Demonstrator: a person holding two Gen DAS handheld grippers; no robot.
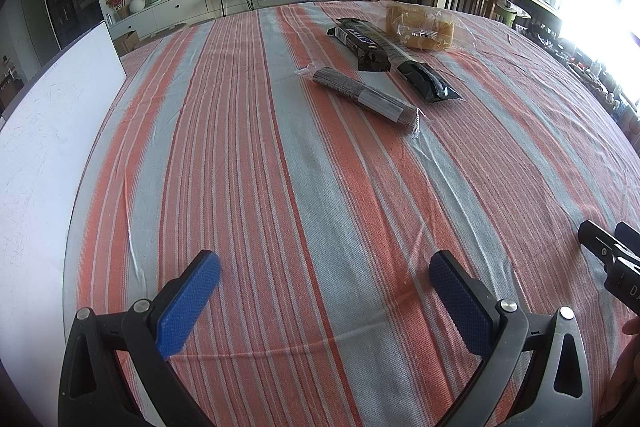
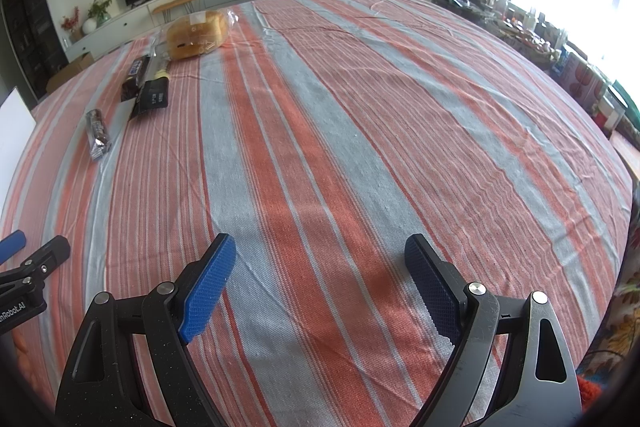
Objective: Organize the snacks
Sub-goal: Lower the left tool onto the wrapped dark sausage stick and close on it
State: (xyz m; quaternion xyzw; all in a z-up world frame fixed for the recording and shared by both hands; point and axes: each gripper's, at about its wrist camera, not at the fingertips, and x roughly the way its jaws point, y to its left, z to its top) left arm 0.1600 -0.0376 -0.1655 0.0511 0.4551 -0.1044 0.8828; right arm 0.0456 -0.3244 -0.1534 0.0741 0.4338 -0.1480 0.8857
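Several snacks lie at the far side of the striped tablecloth (image 1: 280, 187). A dark cookie roll in clear wrap (image 1: 366, 99) lies nearest, then a black chocolate bar (image 1: 358, 43), a long black packet (image 1: 416, 71) and a bagged bread loaf (image 1: 420, 27). The right wrist view shows them far left: cookie roll (image 2: 98, 133), chocolate bar (image 2: 134, 77), black packet (image 2: 154, 95), bread loaf (image 2: 196, 35). My left gripper (image 1: 326, 273) is open near the front edge, well short of the snacks, nothing between its blue pads. My right gripper (image 2: 320, 257) is open too, over bare cloth (image 2: 360, 147).
A white board (image 1: 48, 147) stands along the table's left edge. Part of the right gripper (image 1: 612, 259) shows at the left view's right edge. A cluttered sill (image 2: 560, 51) runs beyond the table's right side. A TV cabinet, an orange chair and wooden chairs stand behind.
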